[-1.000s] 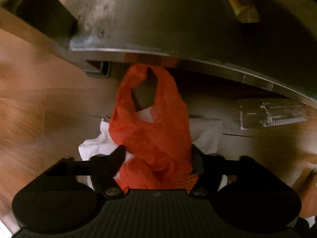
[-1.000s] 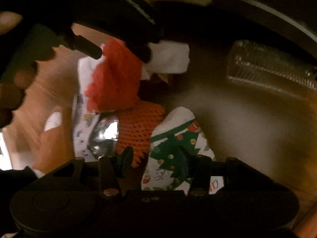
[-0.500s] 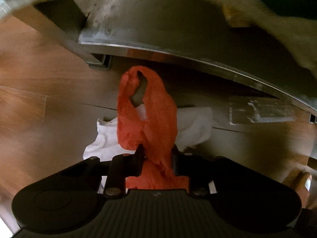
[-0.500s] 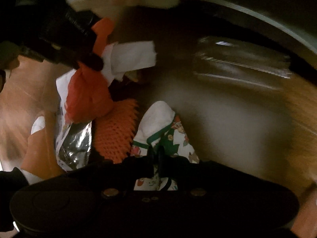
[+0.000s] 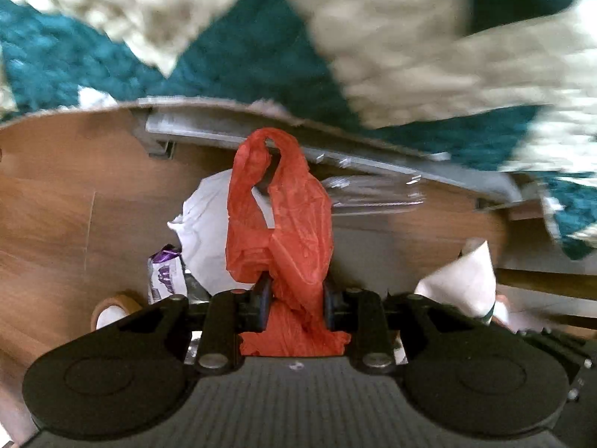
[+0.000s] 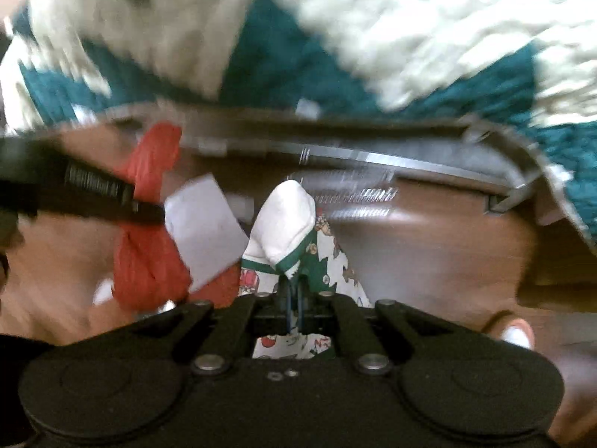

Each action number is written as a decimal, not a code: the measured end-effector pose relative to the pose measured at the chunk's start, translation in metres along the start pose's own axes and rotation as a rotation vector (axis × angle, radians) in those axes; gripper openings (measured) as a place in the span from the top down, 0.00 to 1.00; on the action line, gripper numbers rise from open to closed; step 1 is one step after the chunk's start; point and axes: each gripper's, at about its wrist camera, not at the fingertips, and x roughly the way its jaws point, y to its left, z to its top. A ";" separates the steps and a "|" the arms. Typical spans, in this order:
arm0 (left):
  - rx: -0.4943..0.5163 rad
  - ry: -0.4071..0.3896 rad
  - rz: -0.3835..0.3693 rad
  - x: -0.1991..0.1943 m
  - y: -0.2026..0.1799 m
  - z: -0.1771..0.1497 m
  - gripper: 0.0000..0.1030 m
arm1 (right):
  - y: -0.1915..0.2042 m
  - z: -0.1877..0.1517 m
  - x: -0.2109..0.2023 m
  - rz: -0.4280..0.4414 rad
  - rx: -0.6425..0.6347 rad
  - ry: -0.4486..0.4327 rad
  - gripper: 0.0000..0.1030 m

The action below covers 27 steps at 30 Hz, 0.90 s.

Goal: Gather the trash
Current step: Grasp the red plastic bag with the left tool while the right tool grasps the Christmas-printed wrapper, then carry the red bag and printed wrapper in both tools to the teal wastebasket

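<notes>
Left gripper [image 5: 294, 300] pinches red plastic bag [image 5: 283, 216]; right gripper [image 6: 294, 291] clamps printed paper wrapper [image 6: 287, 231].

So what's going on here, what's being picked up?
A person is collecting trash off a wood floor with two handheld grippers. The left gripper is clamped on an orange plastic bag; the right gripper is shut on a Christmas-print paper cup. White paper and a purple wrapper lie below.

one red bag [image 5: 287, 220], one christmas-print wrapper [image 6: 298, 246], one white paper [image 5: 209, 231], one purple wrapper [image 5: 166, 272], one clear plastic tray [image 5: 373, 194], one tape roll [image 5: 112, 308], one teal-and-cream blanket [image 5: 261, 56], two grippers [image 5: 294, 298] [image 6: 293, 291].
</notes>
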 end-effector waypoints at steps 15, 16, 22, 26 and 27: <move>0.240 -0.347 -0.178 -0.209 -0.091 -0.049 0.75 | -0.028 -0.029 -0.247 -0.016 -0.008 -0.427 0.96; 0.268 -0.377 -0.195 -0.224 -0.102 -0.052 0.75 | -0.032 -0.032 -0.268 -0.022 -0.011 -0.466 0.96; 0.410 -0.518 -0.278 -0.312 -0.175 -0.066 0.75 | -0.062 -0.049 -0.379 -0.095 0.013 -0.650 0.96; 0.495 -0.602 -0.342 -0.364 -0.228 -0.075 0.75 | -0.085 -0.061 -0.449 -0.151 0.029 -0.759 0.96; 0.520 -0.622 -0.357 -0.378 -0.244 -0.077 0.75 | -0.090 -0.064 -0.463 -0.166 0.030 -0.783 0.96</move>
